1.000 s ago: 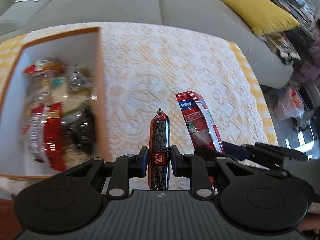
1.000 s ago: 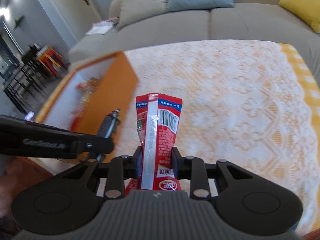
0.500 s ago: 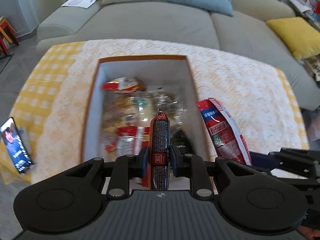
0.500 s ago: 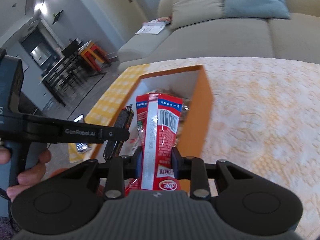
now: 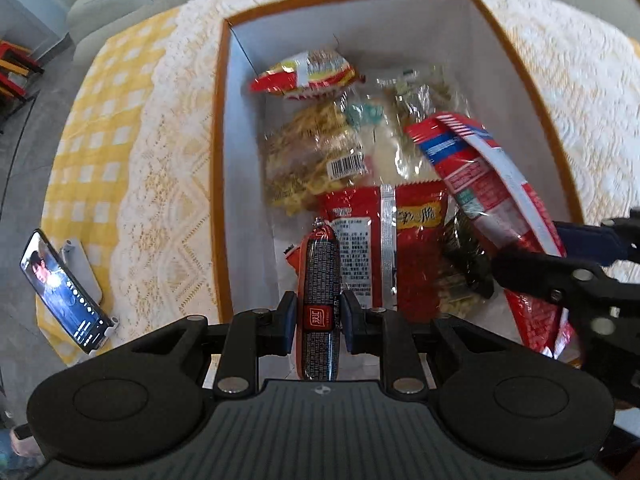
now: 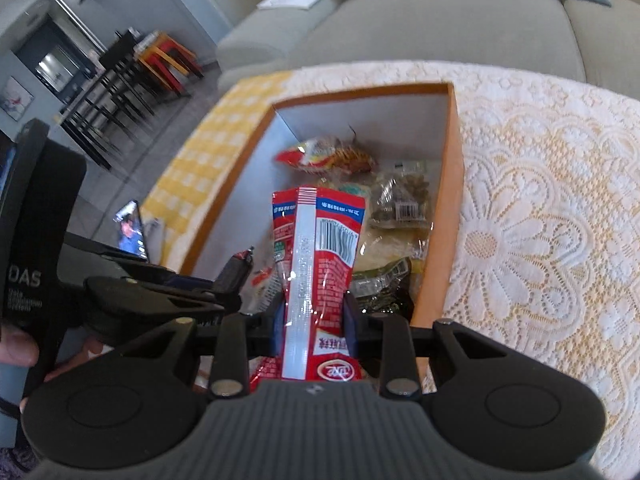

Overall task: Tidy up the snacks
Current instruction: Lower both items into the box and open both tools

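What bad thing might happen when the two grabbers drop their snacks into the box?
The left gripper with its sausage and the right gripper with its red packet sit close together over the box, so they might bump. The tall packet could also catch on the orange rim or land awkwardly on the piled snacks.

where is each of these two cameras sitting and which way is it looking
Left wrist: on the left tool, looking steeply down into the box; it holds a sausage stick.
Right wrist: on the right tool, looking slantwise at the box and sofa; it holds a red packet; fingers show.
Shared: box, both snacks, phone.
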A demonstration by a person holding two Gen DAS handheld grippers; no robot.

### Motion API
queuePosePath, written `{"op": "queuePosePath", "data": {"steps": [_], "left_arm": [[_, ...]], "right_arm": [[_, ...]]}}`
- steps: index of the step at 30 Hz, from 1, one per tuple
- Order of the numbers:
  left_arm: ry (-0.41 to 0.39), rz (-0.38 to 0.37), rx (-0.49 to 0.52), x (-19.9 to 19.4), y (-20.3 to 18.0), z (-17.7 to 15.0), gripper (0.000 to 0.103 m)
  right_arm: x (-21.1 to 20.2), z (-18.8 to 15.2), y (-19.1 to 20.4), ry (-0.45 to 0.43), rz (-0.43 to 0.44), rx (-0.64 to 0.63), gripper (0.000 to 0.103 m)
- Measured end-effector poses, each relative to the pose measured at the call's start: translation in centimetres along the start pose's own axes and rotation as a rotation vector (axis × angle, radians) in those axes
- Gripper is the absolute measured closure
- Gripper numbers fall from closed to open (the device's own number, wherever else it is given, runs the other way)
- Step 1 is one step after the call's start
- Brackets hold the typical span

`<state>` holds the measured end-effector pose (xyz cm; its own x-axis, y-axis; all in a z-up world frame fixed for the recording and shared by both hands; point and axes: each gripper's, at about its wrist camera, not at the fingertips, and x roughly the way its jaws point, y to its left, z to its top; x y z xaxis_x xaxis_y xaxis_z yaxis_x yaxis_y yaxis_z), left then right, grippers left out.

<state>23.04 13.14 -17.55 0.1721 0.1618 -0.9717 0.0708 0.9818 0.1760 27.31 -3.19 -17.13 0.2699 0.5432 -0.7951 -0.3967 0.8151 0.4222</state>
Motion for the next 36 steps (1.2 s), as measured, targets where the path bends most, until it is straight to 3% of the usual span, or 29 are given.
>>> {"op": "queuePosePath", "data": {"steps": [9, 14, 19, 23, 30, 36], "left_arm": [[0.068, 0.038, 0.089, 2.0, -0.9, 0.1, 0.08], [0.066, 0.076, 0.124, 1.9, -1.6, 0.3, 0.08], [0.059, 0.066, 0.114, 1.7, -1.3, 0.5, 0.079], [0.021, 0.05, 0.093, 0.5, -0.9, 0.2, 0.077], [-0.058, 0.032, 0.079, -2.7, -1.1, -0.2, 0.058], [-0.218, 0.027, 0.053, -7.2, -1.7, -1.1, 0.057]], "right_arm": [[2.9, 0.3, 0.4, 0.121, -0.054, -0.054, 0.075], [3.3, 0.6, 1.0, 0.143, -0.078, -0.09, 0.074], [3.0, 0.7, 0.8, 0.15, -0.082, -0.081, 0.069], [2.5, 0.5, 1.0, 0.152, -0.069, -0.09, 0.062], [0.7, 0.2, 1.1, 0.118, -0.081, -0.099, 0.06], [-3.7, -0.2, 1.6, 0.011, -0.118, -0.145, 0.057]]}}
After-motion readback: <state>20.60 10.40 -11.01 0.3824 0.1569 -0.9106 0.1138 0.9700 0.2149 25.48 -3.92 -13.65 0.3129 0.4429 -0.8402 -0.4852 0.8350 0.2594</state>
